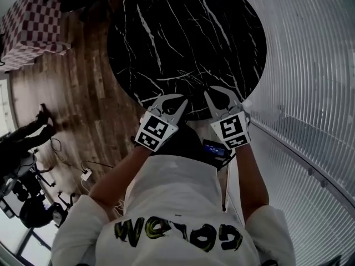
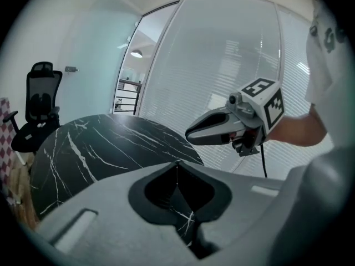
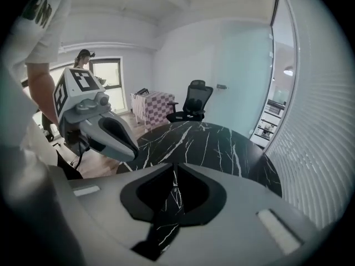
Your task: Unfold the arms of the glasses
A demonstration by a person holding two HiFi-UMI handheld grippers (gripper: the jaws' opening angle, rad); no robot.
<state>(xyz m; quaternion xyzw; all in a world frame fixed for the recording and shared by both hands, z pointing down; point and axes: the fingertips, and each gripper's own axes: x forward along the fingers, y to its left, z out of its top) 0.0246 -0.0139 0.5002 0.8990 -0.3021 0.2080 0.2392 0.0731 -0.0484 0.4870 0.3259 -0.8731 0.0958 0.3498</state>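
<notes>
The round black marble surface with white veins (image 1: 188,37) shows no glasses in any view, so where they lie cannot be told from here. The left gripper (image 1: 175,98) and the right gripper (image 1: 222,95) hang side by side over the near edge of the surface, a little apart. Both point away from the person and downward. Each gripper's own view shows its jaws closed tip to tip with nothing between them; only marble shows through the gap behind the tips.

The step in hand looks like the approach, before any contact. To do it well, the person would first find the glasses, then open both pairs of jaws before reaching them. One gripper should steady the front of the frame with a light pinch. The other should take a folded arm near its free end and swing it outward about the hinge, never forcing it past its stop. Whichever arm lies on top probably goes first.
</notes>
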